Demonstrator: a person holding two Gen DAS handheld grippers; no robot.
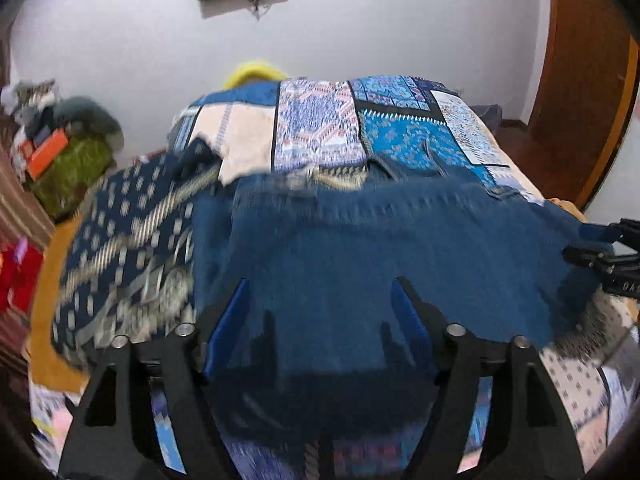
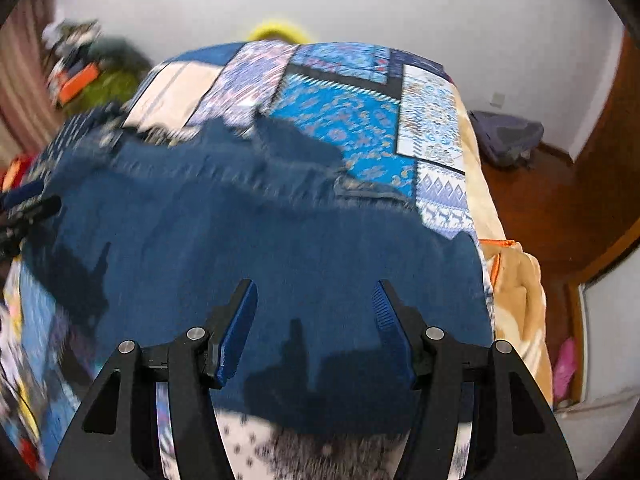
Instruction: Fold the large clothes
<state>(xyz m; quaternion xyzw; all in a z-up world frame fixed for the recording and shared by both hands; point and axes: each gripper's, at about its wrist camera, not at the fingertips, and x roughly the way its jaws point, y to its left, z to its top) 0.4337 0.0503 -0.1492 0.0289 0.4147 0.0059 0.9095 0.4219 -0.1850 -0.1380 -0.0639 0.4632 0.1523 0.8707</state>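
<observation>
Dark blue jeans (image 1: 360,248) lie spread across a bed with a blue patchwork cover (image 1: 320,128). My left gripper (image 1: 320,284) is open and empty, its blue-padded fingers just above the denim. My right gripper (image 2: 314,286) is open and empty above the jeans (image 2: 260,240) near the bed's right side. The right gripper's tip (image 1: 604,256) shows at the right edge of the left wrist view; the left gripper (image 2: 28,212) shows at the left edge of the right wrist view. The frames are motion-blurred.
A navy patterned cloth (image 1: 132,248) lies left of the jeans. A pile of clothes and boxes (image 1: 64,148) stands by the wall at left. A wooden door (image 1: 584,92) and wooden floor (image 2: 532,208) are right of the bed. An orange-beige blanket (image 2: 516,300) hangs off the bed's right edge.
</observation>
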